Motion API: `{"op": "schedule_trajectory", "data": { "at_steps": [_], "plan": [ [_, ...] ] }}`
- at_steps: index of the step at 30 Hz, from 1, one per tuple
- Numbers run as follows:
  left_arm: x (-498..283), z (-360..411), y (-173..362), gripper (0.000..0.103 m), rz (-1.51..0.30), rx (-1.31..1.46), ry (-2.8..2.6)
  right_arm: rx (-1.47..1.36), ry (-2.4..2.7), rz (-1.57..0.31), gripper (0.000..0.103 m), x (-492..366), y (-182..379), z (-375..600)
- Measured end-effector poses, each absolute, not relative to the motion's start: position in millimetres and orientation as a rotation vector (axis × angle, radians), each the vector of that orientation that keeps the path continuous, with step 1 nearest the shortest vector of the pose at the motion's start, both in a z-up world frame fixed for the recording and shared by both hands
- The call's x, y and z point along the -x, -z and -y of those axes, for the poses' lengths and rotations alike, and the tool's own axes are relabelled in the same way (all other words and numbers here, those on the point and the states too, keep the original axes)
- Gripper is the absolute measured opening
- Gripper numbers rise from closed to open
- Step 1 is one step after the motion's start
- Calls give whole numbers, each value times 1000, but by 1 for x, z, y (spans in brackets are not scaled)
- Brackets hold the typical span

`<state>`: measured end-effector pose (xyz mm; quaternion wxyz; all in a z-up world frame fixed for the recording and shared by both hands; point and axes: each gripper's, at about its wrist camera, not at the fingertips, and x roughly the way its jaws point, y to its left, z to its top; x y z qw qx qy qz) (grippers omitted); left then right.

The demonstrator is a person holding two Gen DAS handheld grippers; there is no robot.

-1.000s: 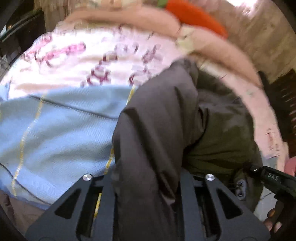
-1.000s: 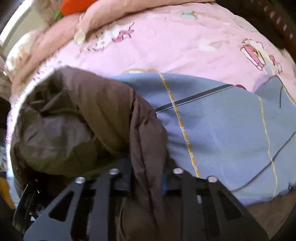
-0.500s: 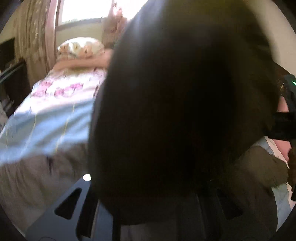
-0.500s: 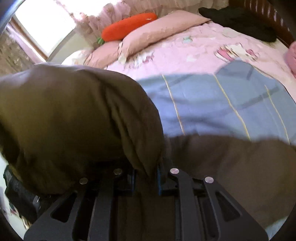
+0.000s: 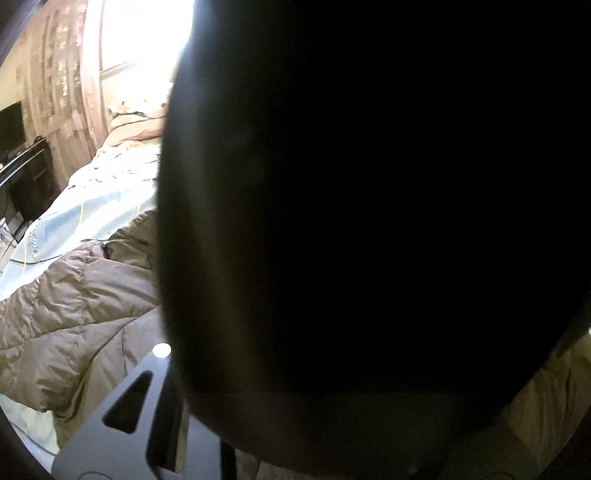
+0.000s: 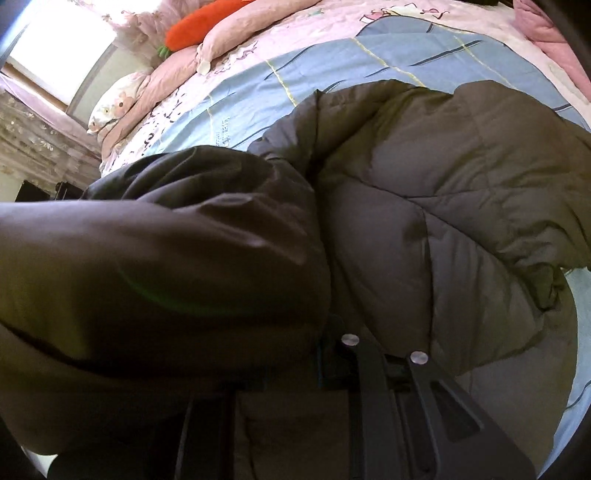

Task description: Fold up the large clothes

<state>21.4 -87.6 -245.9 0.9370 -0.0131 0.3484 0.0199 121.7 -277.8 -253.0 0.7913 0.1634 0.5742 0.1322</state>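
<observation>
A large dark brown puffer jacket point(image 6: 461, 206) lies spread on the bed. A lifted fold of the jacket point(image 5: 369, 221) hangs right in front of the left wrist camera and blacks out most of that view; more of it point(image 5: 81, 302) lies below on the left. My left gripper point(image 5: 192, 373) is shut on this fold; only its left finger point(image 5: 125, 417) shows. My right gripper point(image 6: 317, 343) is shut on another raised fold point(image 6: 166, 266) that bulges over its left finger. Its right finger point(image 6: 417, 398) shows over the jacket.
The bed has a blue checked sheet point(image 6: 332, 62) over a pink patterned cover point(image 6: 303, 29). Pink pillows point(image 6: 236, 33) and an orange carrot plush point(image 6: 199, 22) lie at the head under a bright window point(image 5: 147, 33). Dark furniture point(image 5: 26, 173) stands left of the bed.
Both grippers have lifted the jacket folds and drawn back toward the foot of the bed. The jacket body now lies spread over the blue sheet. The lifted fold now covers the left camera.
</observation>
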Motion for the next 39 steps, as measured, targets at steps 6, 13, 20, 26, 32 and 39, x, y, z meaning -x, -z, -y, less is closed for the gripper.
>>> {"op": "schedule_trajectory", "data": {
  "at_steps": [6, 13, 20, 26, 32, 39],
  "plan": [
    [25, 107, 180, 101, -639, 0, 21, -668, -218, -1331, 62, -108, 244, 317],
    [121, 97, 67, 101, -511, 108, 118, -547, -284, -1020, 94, -63, 119, 331],
    [29, 59, 162, 101, -744, 318, -106, -189, -264, -946, 99, -60, 157, 259],
    [30, 58, 327, 101, -994, 391, -258, -11, -123, -1150, 100, -43, 300, 228],
    [37, 61, 338, 101, -954, 348, -262, 130, -83, -1114, 102, -40, 307, 218],
    [19, 82, 205, 101, -722, -75, -177, 177, -261, -845, 102, -65, 197, 215]
  ]
}}
